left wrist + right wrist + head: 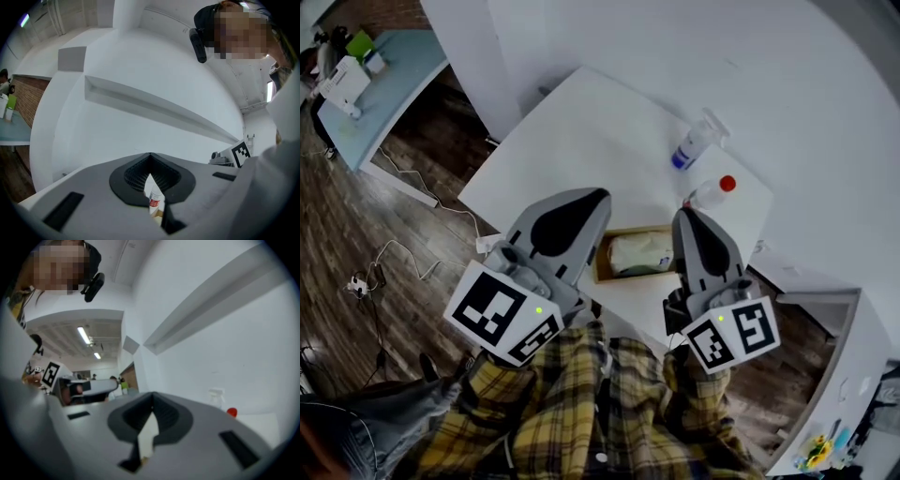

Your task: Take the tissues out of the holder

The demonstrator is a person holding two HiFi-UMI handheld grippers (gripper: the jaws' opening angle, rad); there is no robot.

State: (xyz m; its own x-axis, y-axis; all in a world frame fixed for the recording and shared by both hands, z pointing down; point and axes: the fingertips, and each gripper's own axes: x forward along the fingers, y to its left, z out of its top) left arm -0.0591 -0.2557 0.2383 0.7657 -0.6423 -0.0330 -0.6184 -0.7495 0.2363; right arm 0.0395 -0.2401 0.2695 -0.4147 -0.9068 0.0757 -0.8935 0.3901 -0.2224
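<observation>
Head view: I'm holding left tongs (600,195) and right tongs (684,216) level, flanking the holder (602,267). It's sitting between the two tips at the near edge of the table (581,122). Tissue pack (642,253) is lying inside it, untouched. The top is open, so I'm judging this as lining up for a reach-in. Spray bottle (694,145) and red-capped bottle (712,190) are standing beyond the right tips, apart from the holder.

Left gripper view: jaws are meeting at the tips, clenched on nothing. Through the slit below them I'm seeing a sliver of white bottle with a red band, likely the red-capped one. A wooden corner, probably the holder, is showing there too. Both are lying ahead of the tips, not gripped.

Right gripper view: jaws are pressing fully together, nothing between them. Spray bottle and red cap are showing off to the right of the tips. My read is that both tongs are needing to open before any pick.
</observation>
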